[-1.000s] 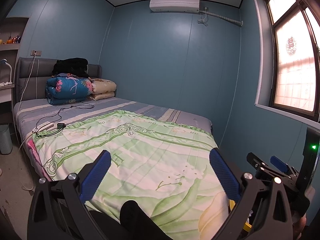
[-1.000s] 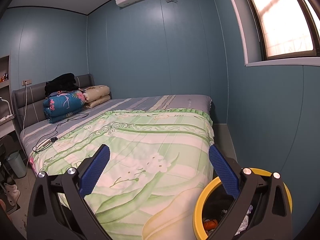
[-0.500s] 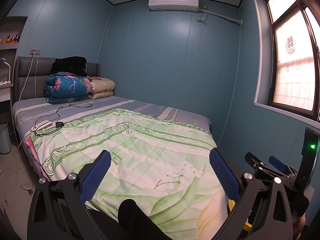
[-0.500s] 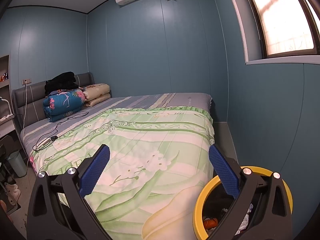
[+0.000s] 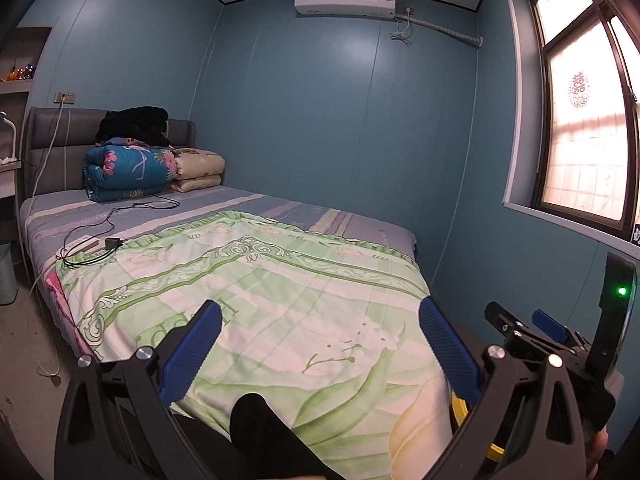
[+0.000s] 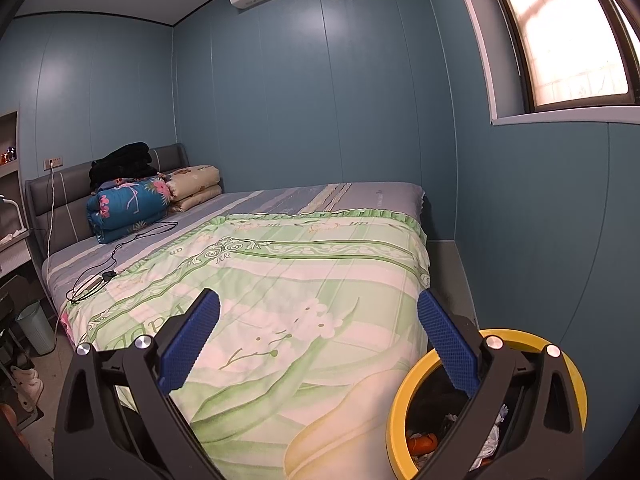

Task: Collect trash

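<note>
A yellow-rimmed trash bin (image 6: pixel 400 408) stands at the foot of the bed at the lower right, with crumpled white and orange trash (image 6: pixel 424 442) inside. A sliver of its rim shows in the left wrist view (image 5: pixel 460 408). My right gripper (image 6: pixel 318 336) is open and empty, held above the bed's corner beside the bin; it also shows in the left wrist view (image 5: pixel 532 328). My left gripper (image 5: pixel 320 344) is open and empty over the green floral quilt (image 5: pixel 260 292). No loose trash shows on the bed.
Folded blankets (image 5: pixel 132 168) and black clothes lie at the headboard. A charger and cables (image 5: pixel 108 244) lie on the sheet. A pale bin (image 6: pixel 36 328) and shoes (image 6: pixel 24 388) stand on the floor to the left. A dark object (image 5: pixel 256 424) sits at the bed's foot.
Both views have shifted only slightly; the left camera drifted a little, and both grippers stay open and empty.
</note>
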`<act>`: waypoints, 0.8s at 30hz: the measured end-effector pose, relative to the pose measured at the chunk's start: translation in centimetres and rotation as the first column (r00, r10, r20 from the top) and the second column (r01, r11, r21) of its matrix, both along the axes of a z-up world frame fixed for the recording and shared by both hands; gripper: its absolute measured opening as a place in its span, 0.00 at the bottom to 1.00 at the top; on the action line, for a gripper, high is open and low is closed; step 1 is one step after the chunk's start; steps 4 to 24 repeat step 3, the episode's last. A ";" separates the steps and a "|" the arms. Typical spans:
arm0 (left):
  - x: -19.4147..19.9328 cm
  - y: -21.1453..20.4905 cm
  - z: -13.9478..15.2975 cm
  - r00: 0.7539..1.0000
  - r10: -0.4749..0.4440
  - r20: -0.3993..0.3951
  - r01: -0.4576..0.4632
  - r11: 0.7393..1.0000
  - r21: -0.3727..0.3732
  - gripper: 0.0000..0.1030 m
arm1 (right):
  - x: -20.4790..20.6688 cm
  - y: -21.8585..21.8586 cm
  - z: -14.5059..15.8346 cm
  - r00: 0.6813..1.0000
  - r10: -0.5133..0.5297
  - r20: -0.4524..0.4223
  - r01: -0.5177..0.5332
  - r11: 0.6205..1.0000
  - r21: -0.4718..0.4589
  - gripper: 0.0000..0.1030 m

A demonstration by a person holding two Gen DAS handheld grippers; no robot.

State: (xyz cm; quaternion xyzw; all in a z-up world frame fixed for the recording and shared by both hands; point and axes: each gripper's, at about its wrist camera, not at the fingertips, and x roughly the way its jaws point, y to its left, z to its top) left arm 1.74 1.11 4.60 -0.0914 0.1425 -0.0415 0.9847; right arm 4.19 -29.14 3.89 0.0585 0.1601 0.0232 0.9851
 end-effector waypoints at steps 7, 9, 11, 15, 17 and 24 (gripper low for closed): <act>0.0 0.0 -0.1 1.000 0.003 -0.003 -0.003 1.000 0.005 0.92 | 0.0 0.0 0.0 1.000 0.000 0.000 0.000 1.000 0.001 0.92; 0.0 0.0 -0.1 1.000 0.003 -0.003 -0.003 1.000 0.005 0.92 | 0.0 0.0 0.0 1.000 0.000 0.000 0.000 1.000 0.001 0.92; 0.0 0.0 -0.1 1.000 0.003 -0.003 -0.003 1.000 0.005 0.92 | 0.0 0.0 0.0 1.000 0.000 0.000 0.000 1.000 0.001 0.92; 0.0 0.0 -0.1 1.000 0.003 -0.003 -0.003 1.000 0.005 0.92 | 0.0 0.0 0.0 1.000 0.000 0.000 0.000 1.000 0.001 0.92; 0.0 0.0 -0.1 1.000 0.003 -0.003 -0.003 1.000 0.005 0.92 | 0.0 0.0 0.0 1.000 0.000 0.000 0.000 1.000 0.001 0.92; 0.0 0.0 -0.1 1.000 0.003 -0.003 -0.003 1.000 0.005 0.92 | 0.0 0.0 0.0 1.000 0.000 0.000 0.000 1.000 0.001 0.92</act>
